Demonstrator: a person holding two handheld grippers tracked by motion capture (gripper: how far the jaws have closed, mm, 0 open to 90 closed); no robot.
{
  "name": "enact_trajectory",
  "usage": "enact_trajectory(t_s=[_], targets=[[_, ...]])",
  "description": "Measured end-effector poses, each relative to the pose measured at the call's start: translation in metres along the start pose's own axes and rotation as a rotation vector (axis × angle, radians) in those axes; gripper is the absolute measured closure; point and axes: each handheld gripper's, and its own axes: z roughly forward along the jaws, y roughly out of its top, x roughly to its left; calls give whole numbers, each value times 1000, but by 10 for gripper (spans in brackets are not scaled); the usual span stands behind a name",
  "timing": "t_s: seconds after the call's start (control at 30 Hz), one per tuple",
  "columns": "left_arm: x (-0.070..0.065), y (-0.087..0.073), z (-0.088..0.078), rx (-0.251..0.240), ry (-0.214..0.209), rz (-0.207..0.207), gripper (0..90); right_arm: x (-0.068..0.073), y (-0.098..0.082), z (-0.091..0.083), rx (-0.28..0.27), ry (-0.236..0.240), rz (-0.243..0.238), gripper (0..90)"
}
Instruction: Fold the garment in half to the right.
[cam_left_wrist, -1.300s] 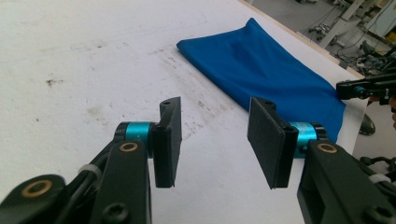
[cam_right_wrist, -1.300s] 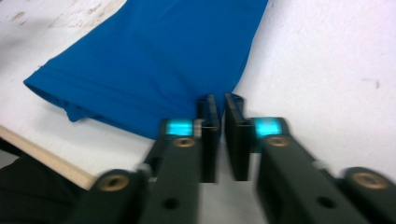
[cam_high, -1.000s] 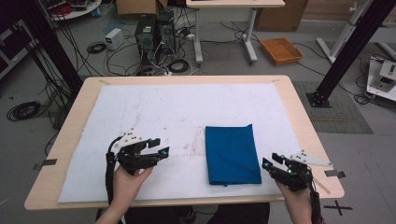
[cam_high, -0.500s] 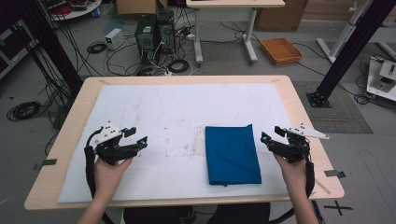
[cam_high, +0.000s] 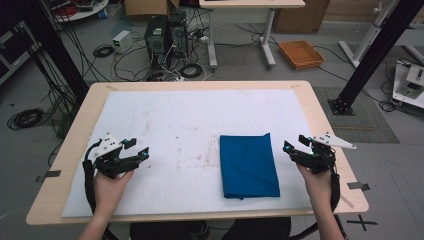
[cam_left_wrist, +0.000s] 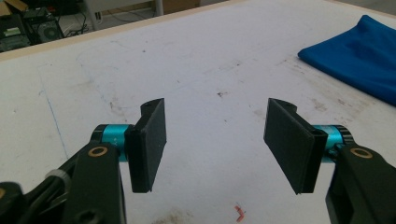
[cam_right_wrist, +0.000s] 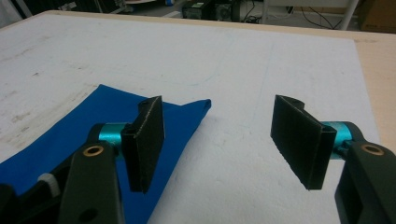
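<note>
Cloth (cam_high: 249, 165), blue, folded, flat on the bench (cam_high: 320, 107); underside layers hidden. Left gripper (cam_high: 139, 150) well left of it, right gripper (cam_high: 292, 145) just right; both fingers apart, nothing between, right's just been opening.

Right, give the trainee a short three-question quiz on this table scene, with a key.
1. True or false: the folded blue cloth lies between the fingers of the right gripper.
2. Which gripper is nearer the cloth: A left gripper, B right?
3. Fill in: the cloth rests on a stained ____ sheet covering the wooden table.

Key: 1 false, both grippers stand open and empty beside it; 2 B; 3 white.
</note>
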Motion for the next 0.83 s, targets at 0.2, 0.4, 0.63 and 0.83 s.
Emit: enact_trajectory(t_s=[0.2, 0.4, 0.63, 0.83], targets=[[1, 0, 0, 0, 0, -10, 391, -2, -1, 0, 2, -5, 9, 343], [0, -1, 0, -3, -2, -12, 392, -2, -2, 0, -3, -2, 11, 339], [0, -1, 1, 3, -4, -13, 391, -2, -2, 1, -4, -2, 10, 337], [1, -1, 1, 5, 0, -14, 392, -7, -4, 0, -8, -9, 22, 331]])
